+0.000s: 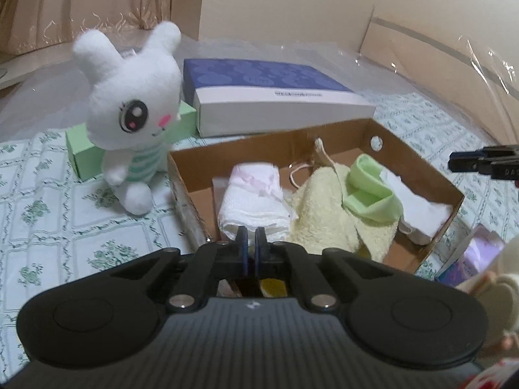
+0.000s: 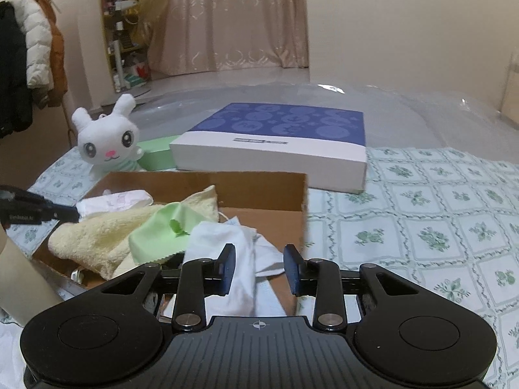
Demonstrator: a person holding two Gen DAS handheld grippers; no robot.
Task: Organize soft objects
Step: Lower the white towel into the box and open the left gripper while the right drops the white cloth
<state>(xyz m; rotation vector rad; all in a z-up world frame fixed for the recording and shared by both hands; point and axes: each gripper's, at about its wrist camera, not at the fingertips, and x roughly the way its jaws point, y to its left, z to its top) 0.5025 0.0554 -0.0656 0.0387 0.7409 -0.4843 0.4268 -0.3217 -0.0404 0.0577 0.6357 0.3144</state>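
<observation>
Left gripper (image 1: pixel 250 231) pinched shut at the near edge of the cardboard box (image 1: pixel 421 175), its tips against the rolled white towel (image 1: pixel 253 201).

The box sits mid-tablecloth (image 1: pixel 65 227) and holds the soft things together: cream terry towel (image 1: pixel 327 214), the white roll, a white cloth (image 2: pixel 227 246), a folded green cloth (image 1: pixel 369 194). Whether the closed tips have nipped a fold of the roll I cannot tell. Right gripper (image 2: pixel 259 265) stands partly open over the white cloth, clasping nothing. The plush rabbit (image 1: pixel 129 103) sits outside the box's left wall, likely next to go in.
</observation>
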